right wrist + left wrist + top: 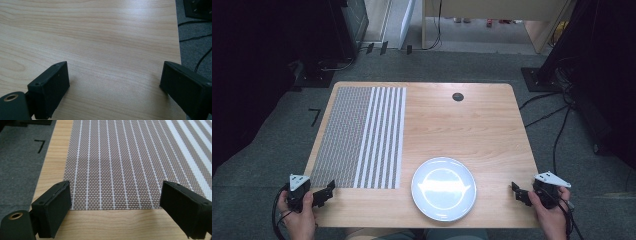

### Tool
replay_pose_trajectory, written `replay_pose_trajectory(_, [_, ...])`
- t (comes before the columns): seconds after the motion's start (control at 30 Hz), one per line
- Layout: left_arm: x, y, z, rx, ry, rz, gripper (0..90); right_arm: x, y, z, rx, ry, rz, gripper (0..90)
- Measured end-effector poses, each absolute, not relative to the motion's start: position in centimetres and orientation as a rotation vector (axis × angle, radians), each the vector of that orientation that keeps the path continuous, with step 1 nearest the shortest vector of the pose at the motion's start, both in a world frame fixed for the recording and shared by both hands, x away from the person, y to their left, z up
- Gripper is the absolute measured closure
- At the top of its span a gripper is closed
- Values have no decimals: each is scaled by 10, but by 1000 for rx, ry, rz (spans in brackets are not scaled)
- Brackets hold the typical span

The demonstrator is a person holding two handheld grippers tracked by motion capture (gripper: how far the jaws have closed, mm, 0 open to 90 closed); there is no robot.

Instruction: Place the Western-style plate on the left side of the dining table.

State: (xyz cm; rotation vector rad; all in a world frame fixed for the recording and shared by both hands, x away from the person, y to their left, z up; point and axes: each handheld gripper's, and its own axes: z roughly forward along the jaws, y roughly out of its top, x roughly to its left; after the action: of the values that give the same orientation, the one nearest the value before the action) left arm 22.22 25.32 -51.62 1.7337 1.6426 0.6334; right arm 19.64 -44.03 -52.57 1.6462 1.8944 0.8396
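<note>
— So, what have we got? Biggest first: the table [472, 125], with our mat [359, 137] laid flat on its left half and reaching almost to the near edge.

— And the plate [443, 188]?

— Just right of the mat's near corner, close to the front edge, empty, apart from the mat. Nothing rests on either.

— Our grippers?

— Left gripper [324, 192] sits at the near left corner, jaws spread wide over the mat's near edge and holding nothing. Right gripper [519, 194] is at the near right edge, jaws likewise released above bare wood, well apart from the plate.

— Then we judge we're at the very start, before any reach.

— Agreed. Next, our left jaws must drop onto that mat edge and pinch it, or our right must travel over to the plate's rim.
</note>
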Motion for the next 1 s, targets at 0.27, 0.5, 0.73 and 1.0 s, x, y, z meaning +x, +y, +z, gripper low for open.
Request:
replay_pose_trajectory(0.27, [221,252,-514,1685,1680,650,102,197,-440,-526,1648,1894,840,78])
replay_pose_trajectory(0.5, [222,244,-510,1691,1664,648,102,197,-441,-526,1650,1891,843,80])
replay_pose_trajectory(0.73, [219,232,-504,1702,1610,643,102,196,-440,-526,1649,1890,837,84])
replay_pose_trajectory(1.0, [220,219,-503,1724,1567,616,102,194,-441,-525,1671,1845,839,140])
